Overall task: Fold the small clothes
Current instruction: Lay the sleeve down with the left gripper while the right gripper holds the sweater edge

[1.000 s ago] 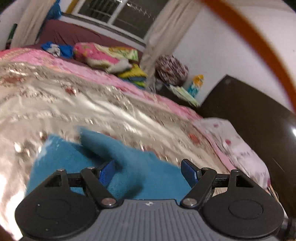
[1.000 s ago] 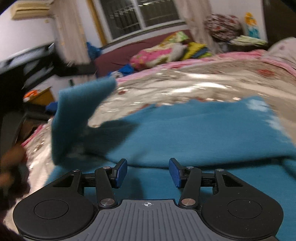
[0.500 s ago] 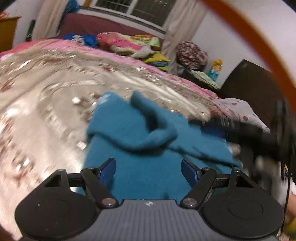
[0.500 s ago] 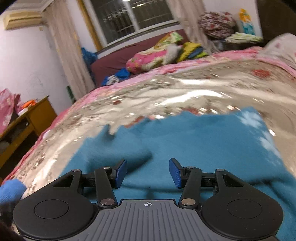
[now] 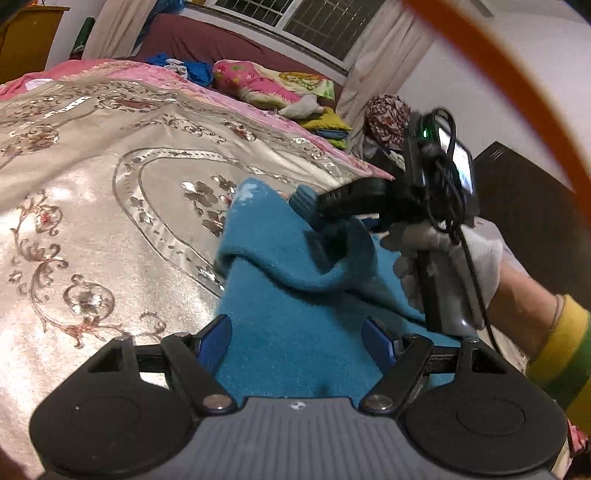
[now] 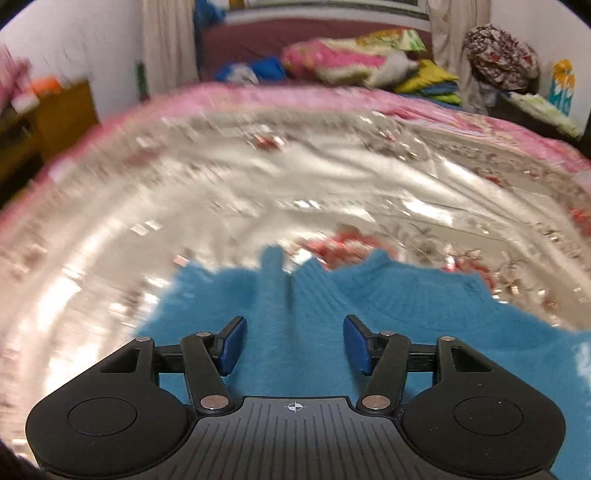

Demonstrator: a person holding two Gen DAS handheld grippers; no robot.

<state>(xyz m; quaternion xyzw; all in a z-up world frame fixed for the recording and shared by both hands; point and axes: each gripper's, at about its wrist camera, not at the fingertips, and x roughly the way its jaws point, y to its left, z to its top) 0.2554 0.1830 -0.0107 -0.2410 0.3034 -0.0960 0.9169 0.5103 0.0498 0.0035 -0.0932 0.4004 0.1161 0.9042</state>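
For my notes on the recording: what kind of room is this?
Most likely a bedroom at home: a bed with a shiny embroidered bedspread, a pile of folded bedding behind it, and a curtained window.

Indoor artificial light, fairly bright, falls from above; the window (image 5: 317,22) at twelve o'clock in the left view is dark. The satin bedspread (image 5: 110,192) throws back white glare, strongest at nine o'clock in both views. The left view is mostly sharp, with slight blur on the gloved hand (image 5: 454,258) at three o'clock and an out-of-focus orange cable (image 5: 524,92) arcing across two o'clock. The right view is smeared by motion over the bedspread (image 6: 258,192), worst toward nine o'clock; only the tongs (image 6: 291,343) stay crisp. Fisheye bends edges, and the corners go black. Soft shadow lies under the blue garment's (image 5: 295,325) fold.
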